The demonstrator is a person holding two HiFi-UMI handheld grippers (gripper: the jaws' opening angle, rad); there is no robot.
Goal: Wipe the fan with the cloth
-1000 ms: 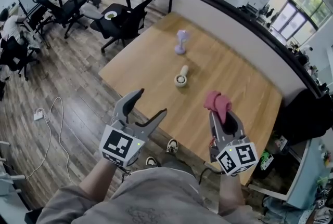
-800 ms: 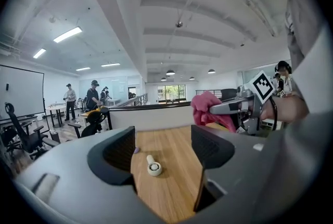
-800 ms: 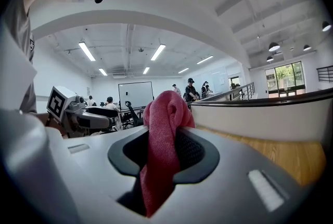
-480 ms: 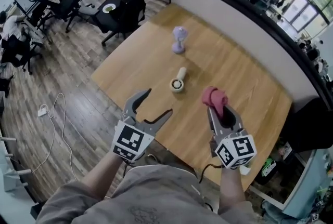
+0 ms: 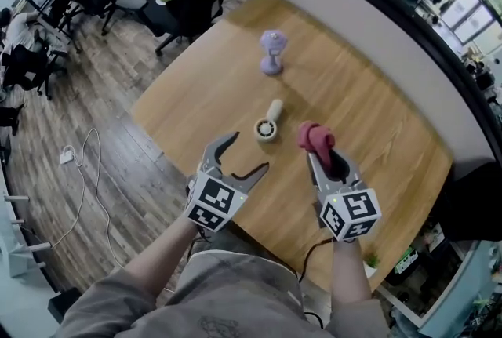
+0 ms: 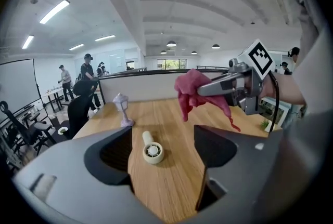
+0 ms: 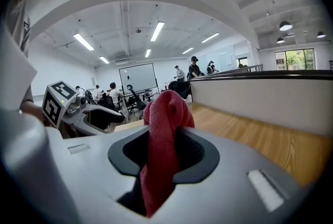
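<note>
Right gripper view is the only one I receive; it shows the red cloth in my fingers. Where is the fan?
Observer: The fan lies flat on the table, left of your cloth in the head view.
Operator: Does the left gripper hold something?
Observer: No; the left gripper has its fingers opening, with nothing between them.
Operator: Is anything else on the table?
Observer: A purple lamp stands upright beyond the fan.

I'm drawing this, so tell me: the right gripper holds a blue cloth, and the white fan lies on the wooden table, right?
No: the cloth in the right gripper is red, not blue, as the right gripper view shows. The white fan does lie on the wooden table.
</note>
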